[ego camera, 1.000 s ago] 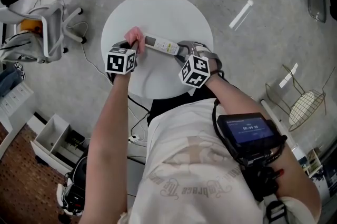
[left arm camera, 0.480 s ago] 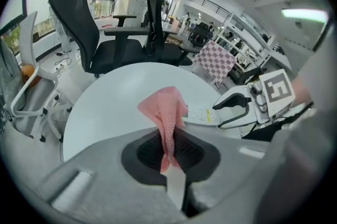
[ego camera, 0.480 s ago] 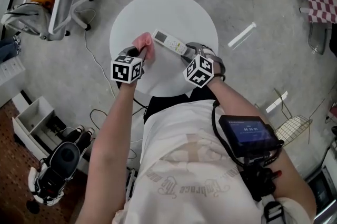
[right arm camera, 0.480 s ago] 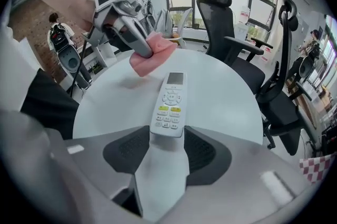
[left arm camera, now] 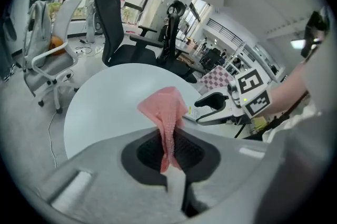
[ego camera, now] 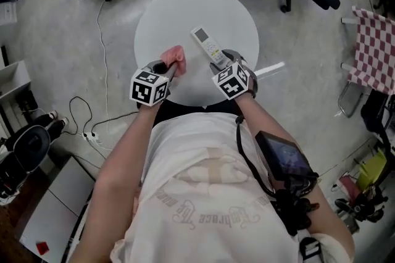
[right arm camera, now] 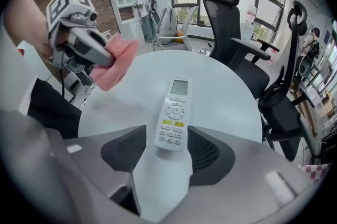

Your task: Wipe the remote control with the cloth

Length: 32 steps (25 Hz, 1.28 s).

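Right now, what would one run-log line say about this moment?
left gripper: shut on cloth, clear of remote | right gripper: jaws have just been opening, remote between them on table

light: bright, even | shadows: soft | edges: fisheye-warped, dark corners

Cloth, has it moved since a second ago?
Yes. The cloth touched the far end of the remote control; now it is apart, drawn back toward the near edge of the table.
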Each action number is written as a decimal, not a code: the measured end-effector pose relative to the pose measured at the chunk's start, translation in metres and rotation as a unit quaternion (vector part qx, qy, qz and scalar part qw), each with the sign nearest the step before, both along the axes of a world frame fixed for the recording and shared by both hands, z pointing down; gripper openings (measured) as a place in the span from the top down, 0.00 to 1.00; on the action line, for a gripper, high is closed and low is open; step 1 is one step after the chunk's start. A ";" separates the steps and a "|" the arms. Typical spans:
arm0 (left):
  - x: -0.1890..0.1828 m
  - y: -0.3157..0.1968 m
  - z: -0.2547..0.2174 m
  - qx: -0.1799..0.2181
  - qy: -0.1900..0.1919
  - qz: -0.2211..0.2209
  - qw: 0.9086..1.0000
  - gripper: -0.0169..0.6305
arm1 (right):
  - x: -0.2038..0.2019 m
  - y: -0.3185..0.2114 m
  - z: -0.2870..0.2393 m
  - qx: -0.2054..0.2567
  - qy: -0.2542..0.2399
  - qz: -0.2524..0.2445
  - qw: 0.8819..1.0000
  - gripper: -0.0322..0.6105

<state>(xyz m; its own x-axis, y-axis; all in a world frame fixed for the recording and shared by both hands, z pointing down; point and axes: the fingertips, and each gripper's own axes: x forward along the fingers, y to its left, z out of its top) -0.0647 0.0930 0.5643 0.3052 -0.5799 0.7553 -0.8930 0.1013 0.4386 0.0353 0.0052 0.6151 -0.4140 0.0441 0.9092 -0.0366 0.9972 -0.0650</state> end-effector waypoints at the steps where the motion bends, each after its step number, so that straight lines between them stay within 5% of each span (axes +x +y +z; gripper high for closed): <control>1: 0.003 0.004 -0.001 0.003 0.003 -0.016 1.000 0.95 | -0.001 -0.003 0.001 -0.001 0.004 0.001 1.000 0.55; 9: -0.005 0.038 -0.010 0.027 0.022 -0.108 0.994 0.95 | -0.027 -0.021 0.006 0.009 0.065 0.010 0.998 0.54; 17: -0.026 0.067 -0.012 0.038 0.032 -0.155 0.987 0.95 | -0.044 -0.017 0.017 0.016 0.133 0.024 0.991 0.55; 25: -0.020 0.072 -0.011 0.036 0.038 -0.152 0.987 0.95 | -0.039 -0.021 0.025 -0.015 0.137 0.043 0.989 0.58; 32: -0.014 0.062 -0.016 0.048 0.048 -0.145 0.987 0.95 | -0.034 -0.016 0.008 -0.106 0.064 0.098 0.987 0.59</control>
